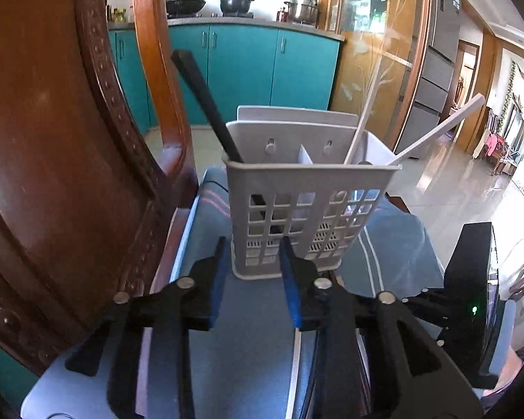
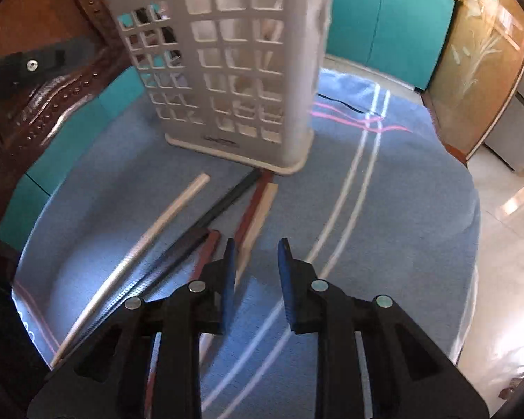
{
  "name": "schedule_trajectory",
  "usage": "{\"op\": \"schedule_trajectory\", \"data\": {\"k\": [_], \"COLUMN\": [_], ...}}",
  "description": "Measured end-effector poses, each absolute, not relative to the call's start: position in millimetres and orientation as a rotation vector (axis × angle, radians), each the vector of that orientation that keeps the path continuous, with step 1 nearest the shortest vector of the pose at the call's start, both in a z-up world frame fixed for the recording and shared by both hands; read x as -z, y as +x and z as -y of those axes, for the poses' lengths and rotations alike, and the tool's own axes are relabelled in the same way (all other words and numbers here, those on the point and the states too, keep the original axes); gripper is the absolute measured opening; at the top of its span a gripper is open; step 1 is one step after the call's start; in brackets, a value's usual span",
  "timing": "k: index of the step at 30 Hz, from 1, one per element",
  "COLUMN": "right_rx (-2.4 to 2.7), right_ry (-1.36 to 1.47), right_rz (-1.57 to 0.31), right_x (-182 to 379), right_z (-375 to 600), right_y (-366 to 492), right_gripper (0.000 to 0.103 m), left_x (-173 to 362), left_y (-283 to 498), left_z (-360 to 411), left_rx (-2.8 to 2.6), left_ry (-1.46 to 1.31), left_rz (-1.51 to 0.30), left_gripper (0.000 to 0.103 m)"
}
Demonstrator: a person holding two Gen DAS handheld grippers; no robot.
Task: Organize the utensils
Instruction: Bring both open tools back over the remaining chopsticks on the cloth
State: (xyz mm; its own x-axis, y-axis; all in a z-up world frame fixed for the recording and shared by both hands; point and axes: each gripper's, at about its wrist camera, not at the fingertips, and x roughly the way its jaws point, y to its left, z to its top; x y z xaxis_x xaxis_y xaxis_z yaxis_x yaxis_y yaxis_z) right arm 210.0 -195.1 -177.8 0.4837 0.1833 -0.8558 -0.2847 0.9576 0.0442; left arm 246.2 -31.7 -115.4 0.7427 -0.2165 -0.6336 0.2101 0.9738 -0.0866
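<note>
Cloth (image 2: 384, 209) blue, striped, under caddy (image 1: 297, 202) (teal kitchen cabinets (image 1: 241, 66) behind); both tools (image 1: 253, 244) (image 2: 254, 244) spread wide, nothing held.

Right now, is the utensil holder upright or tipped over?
Upright. The holder stands on its base on the blue cloth, with one black stick leaning out.

one holder (image 1: 307, 188), eight chopsticks (image 2: 227, 202)

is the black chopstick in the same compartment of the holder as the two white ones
No, the black chopstick stands in the left compartment of the gray utensil holder, while both white chopsticks lean in the right one, past the divider.
</note>
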Motion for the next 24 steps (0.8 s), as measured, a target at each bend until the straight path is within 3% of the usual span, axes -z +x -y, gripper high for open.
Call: {"op": "schedule_trajectory", "data": {"k": [8, 17, 24], "right_rx": [-0.309, -0.321, -0.313], "right_ry": [-0.114, -0.122, 0.025], "right_rz": [-1.034, -1.079, -1.086], "right_x": [186.0, 185.6, 179.2], "right_z": [182.6, 198.4, 232.2], "right_y": [207.2, 205.2, 209.2], "right_gripper": [0.024, 0.015, 0.015], "left_x": [126.1, 134.1, 136.9], "left_y": [248.2, 248.2, 243.8], "left_z": [25.1, 27.7, 33.0], "left_rx": [0.222, 0.224, 0.231], "left_ry": [-0.009, 0.010, 0.031], "left_rz": [-0.740, -0.772, -0.782], "left_gripper": [0.035, 0.035, 0.038]}}
